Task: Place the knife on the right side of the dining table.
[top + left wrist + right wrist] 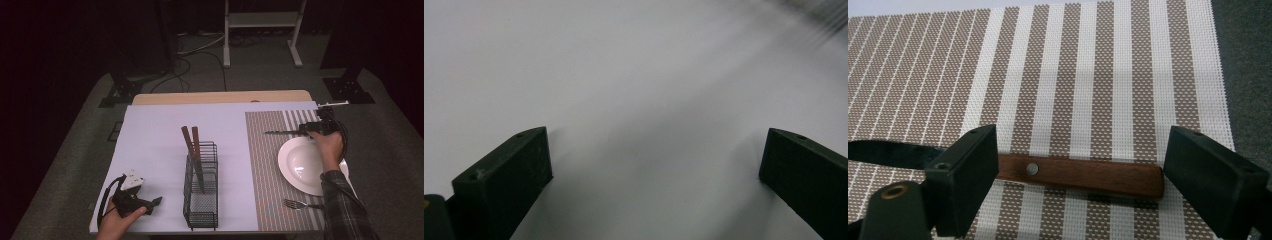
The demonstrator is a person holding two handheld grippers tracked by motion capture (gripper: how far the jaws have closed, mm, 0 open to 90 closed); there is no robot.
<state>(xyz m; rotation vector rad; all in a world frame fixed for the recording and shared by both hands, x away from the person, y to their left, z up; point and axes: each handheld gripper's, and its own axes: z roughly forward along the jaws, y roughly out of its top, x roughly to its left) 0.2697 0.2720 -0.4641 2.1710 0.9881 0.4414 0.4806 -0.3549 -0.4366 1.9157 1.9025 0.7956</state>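
A knife with a wooden handle (1083, 172) and a dark blade lies flat on the striped placemat (1088, 75). In the high view the knife (280, 132) points left, beyond the plate. My right gripper (1083, 150) is open and low over the mat, one jaw at each end of the handle, neither pressing on it. From above, the right gripper (311, 128) sits at the mat's far right. My left gripper (152, 205) rests open at the table's front left. Between the left gripper's (654, 160) jaws is only bare white tabletop.
A black wire caddy (201, 192) stands mid-table with two wooden-handled utensils (192, 145) upright in it. A white plate (305, 165) lies on the placemat (267, 165), with a fork (296, 204) near the front edge. The table's right edge is close behind the right gripper.
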